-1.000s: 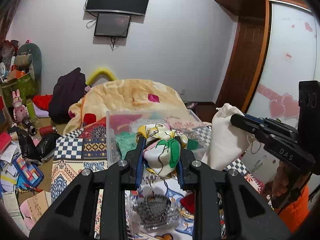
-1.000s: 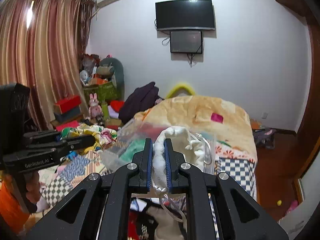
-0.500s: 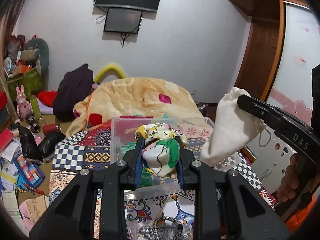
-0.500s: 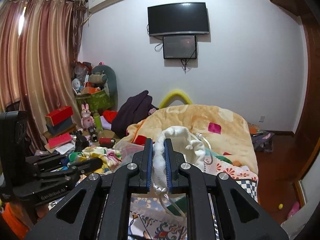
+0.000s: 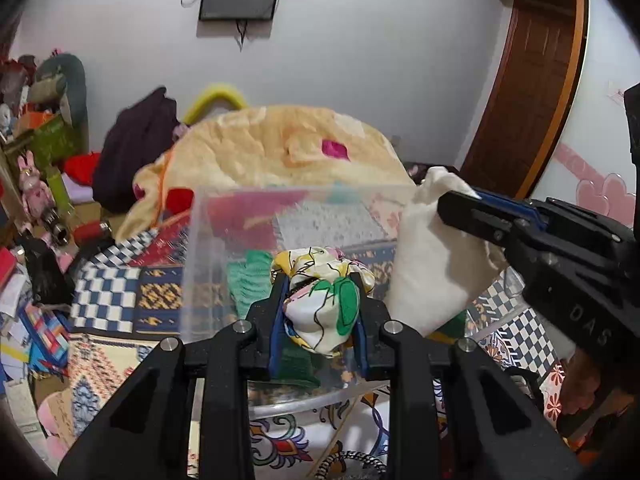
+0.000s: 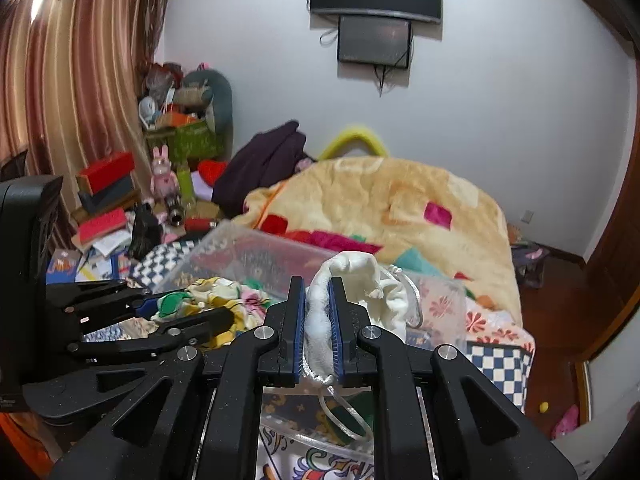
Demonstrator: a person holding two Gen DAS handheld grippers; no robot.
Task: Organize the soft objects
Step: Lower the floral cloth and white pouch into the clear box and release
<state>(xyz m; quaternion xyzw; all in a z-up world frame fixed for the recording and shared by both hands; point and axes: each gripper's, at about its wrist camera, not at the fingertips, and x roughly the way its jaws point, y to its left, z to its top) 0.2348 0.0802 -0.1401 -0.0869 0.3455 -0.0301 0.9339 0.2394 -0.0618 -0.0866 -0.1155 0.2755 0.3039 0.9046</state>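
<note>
My left gripper (image 5: 318,280) is shut on a patterned white, yellow and green cloth (image 5: 324,308) and holds it over a clear plastic bin (image 5: 200,264) on the bed. The bin holds green and red soft items (image 5: 250,280). My right gripper (image 6: 318,284) is shut on a white drawstring pouch (image 6: 360,280), held over the same bin (image 6: 240,252). The pouch also shows in the left wrist view (image 5: 432,264), hanging to the right of my left gripper. The cloth shows at left in the right wrist view (image 6: 216,300).
A peach blanket (image 5: 280,148) lies heaped behind the bin. A patterned bedsheet (image 5: 116,300) covers the bed. Clutter, boxes and toys (image 6: 112,208) fill the floor at left. A wooden door (image 5: 532,120) stands at right. A dark garment (image 6: 264,160) lies beyond the bed.
Both grippers have moved forward and down over the clear bin, each still holding its item. The bin now fills the middle of both views.
</note>
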